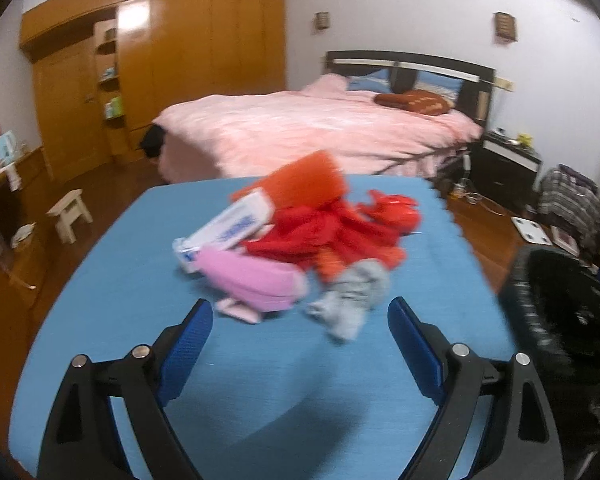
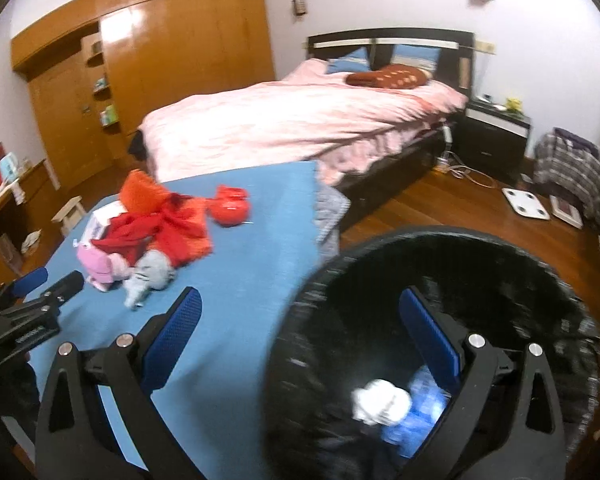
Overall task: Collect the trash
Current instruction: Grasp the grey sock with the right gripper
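Observation:
A heap of trash lies on the blue table (image 1: 260,380): an orange box (image 1: 304,184), a white and blue carton (image 1: 232,228), a red plastic bag (image 1: 332,236), a pink wrapper (image 1: 252,280) and a crumpled grey tissue (image 1: 352,296). My left gripper (image 1: 300,316) hangs open just in front of the tissue and the wrapper, with nothing between its fingers. My right gripper (image 2: 302,308) is open and empty above the near rim of the black-lined bin (image 2: 500,256). Inside the bin lie a white crumpled wad (image 2: 380,400) and a blue packet (image 2: 424,404). The left gripper (image 2: 54,280) shows at the left edge.
The bin (image 1: 560,304) stands off the table's right side. Behind the table is a bed with a pink cover (image 1: 320,128), a wooden wardrobe (image 1: 172,72) and a dark nightstand (image 1: 508,164). A small white stool (image 1: 70,212) and a white scale (image 2: 526,202) sit on the wooden floor.

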A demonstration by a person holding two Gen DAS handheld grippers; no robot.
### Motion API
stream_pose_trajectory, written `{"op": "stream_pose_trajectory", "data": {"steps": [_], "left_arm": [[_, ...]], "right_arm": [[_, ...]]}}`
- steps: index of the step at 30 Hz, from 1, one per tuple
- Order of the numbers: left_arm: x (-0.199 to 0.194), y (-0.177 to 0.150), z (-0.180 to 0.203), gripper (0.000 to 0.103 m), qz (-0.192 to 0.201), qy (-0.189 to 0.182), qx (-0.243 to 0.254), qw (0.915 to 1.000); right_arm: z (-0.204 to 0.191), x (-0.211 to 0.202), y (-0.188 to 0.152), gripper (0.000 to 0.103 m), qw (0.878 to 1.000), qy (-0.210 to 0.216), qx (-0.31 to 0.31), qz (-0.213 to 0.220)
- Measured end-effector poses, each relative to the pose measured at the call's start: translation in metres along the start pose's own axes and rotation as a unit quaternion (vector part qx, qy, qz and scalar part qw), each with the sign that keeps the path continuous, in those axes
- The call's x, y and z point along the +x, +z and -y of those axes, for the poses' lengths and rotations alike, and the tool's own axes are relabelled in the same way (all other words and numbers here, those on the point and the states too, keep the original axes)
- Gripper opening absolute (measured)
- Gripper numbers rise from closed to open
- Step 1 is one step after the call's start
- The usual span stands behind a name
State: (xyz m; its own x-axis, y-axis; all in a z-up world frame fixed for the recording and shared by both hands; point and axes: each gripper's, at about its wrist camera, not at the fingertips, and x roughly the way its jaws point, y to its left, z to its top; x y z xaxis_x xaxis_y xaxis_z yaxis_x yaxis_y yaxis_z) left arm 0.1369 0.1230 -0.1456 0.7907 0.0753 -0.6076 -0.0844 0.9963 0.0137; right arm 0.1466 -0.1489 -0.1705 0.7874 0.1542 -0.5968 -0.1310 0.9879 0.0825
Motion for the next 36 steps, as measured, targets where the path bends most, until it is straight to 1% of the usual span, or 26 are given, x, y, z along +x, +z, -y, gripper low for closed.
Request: {"op": "stream_pose_trajectory", "data": {"steps": [3, 7, 10, 14, 19, 22, 27, 28, 29, 31, 33, 35, 36], "left_arm": [[0.010, -0.005, -0.018, 0.088, -0.007, 0.016, -0.008, 0.9998], [0.020, -0.011, -0.035, 0.088, -0.014, 0.028, -0.018, 0.9994], [0.028, -0.013, -0.046, 0.088, -0.020, 0.036, -0.020, 0.9990], [0.039, -0.014, -0.061, 0.087, -0.025, 0.046, -0.026, 0.9983], [0.050, -0.016, -0.077, 0.087, -0.038, 0.050, -0.045, 0.9970], [0.053, -0.015, -0.084, 0.087, -0.040, 0.051, -0.052, 0.9965], [0.058, -0.014, -0.089, 0.086, -0.047, 0.050, -0.049, 0.9965], [0.059, -0.015, -0.090, 0.086, -0.049, 0.049, -0.052, 0.9962], [0.059, -0.015, -0.090, 0.085, -0.050, 0.048, -0.054, 0.9961], [0.060, -0.017, -0.091, 0.085, -0.053, 0.047, -0.055, 0.9960], [0.061, -0.018, -0.090, 0.085, -0.055, 0.044, -0.053, 0.9961], [0.062, -0.018, -0.089, 0.084, -0.058, 0.043, -0.052, 0.9961], [0.063, -0.018, -0.089, 0.083, -0.060, 0.042, -0.050, 0.9961]], "right_arm": [[-0.029, 0.019, 0.003, 0.097, 0.999, 0.015, -0.029, -0.004], [-0.056, 0.046, 0.003, 0.097, 0.999, 0.032, -0.039, -0.019], [-0.071, 0.066, 0.003, 0.097, 0.998, 0.032, -0.048, -0.030], [-0.088, 0.088, 0.004, 0.097, 0.997, 0.034, -0.065, -0.040], [-0.106, 0.109, 0.004, 0.096, 0.995, 0.044, -0.067, -0.057], [-0.115, 0.115, 0.005, 0.096, 0.994, 0.050, -0.073, -0.061], [-0.129, 0.124, 0.007, 0.096, 0.992, 0.060, -0.086, -0.071], [-0.131, 0.127, 0.007, 0.092, 0.991, 0.062, -0.088, -0.077], [-0.132, 0.128, 0.006, 0.084, 0.990, 0.064, -0.090, -0.083], [-0.134, 0.134, 0.004, 0.076, 0.988, 0.074, -0.093, -0.099], [-0.135, 0.137, 0.004, 0.070, 0.987, 0.082, -0.094, -0.106], [-0.137, 0.138, 0.003, 0.056, 0.984, 0.097, -0.097, -0.111], [-0.138, 0.138, 0.003, 0.052, 0.983, 0.105, -0.099, -0.114]]}}
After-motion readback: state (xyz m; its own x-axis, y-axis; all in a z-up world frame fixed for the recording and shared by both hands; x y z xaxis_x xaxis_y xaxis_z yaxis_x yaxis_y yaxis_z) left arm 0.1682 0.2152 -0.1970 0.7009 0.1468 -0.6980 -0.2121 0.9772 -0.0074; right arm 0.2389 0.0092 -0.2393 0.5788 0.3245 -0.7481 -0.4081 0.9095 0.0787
